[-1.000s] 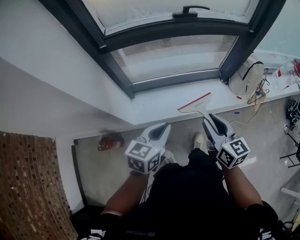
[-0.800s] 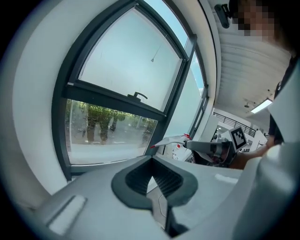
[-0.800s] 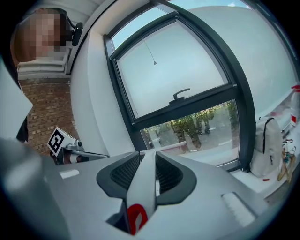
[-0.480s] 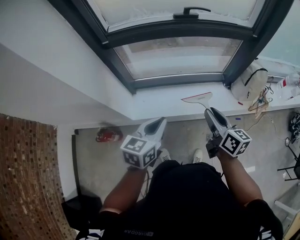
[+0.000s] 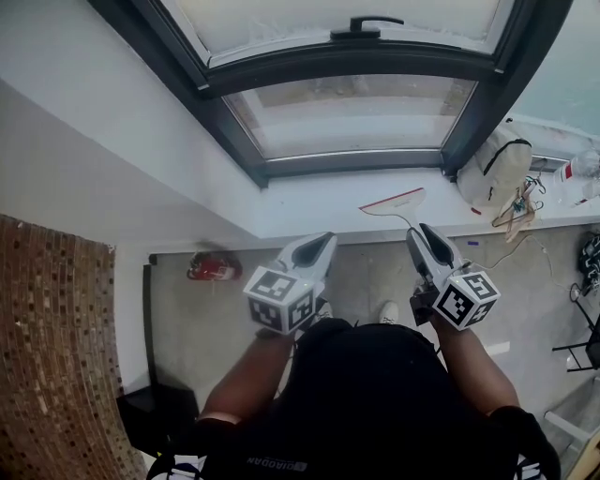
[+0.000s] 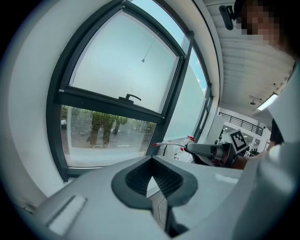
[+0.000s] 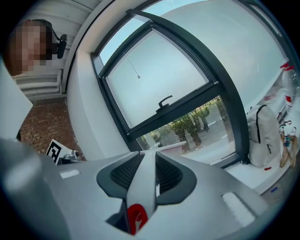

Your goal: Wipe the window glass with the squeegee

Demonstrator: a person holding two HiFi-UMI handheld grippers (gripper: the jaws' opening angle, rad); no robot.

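Note:
My right gripper (image 5: pixel 419 232) is shut on the white handle of the squeegee (image 5: pixel 396 203), whose red-edged blade points toward the window over the white sill. In the right gripper view the handle (image 7: pixel 143 183) runs between the jaws, with a red mark near the base, and the blade sits before the lower pane. The window glass (image 5: pixel 352 111) has a dark frame and a black handle (image 5: pixel 364 24) on the upper sash. My left gripper (image 5: pixel 323 242) hangs to the left, shut and empty, below the sill; its own view shows the jaws (image 6: pixel 151 180) closed with nothing between.
A white bag (image 5: pixel 495 159) and a clear bottle (image 5: pixel 579 168) stand on the sill (image 5: pixel 309 202) at the right, with cables beside them. A red object (image 5: pixel 212 269) lies on the floor below the sill. A brick wall (image 5: pixel 52 337) rises at the left.
The squeegee and my right gripper have moved up toward the sill, then held about still. The head camera shifted slightly, and the left gripper stayed low.

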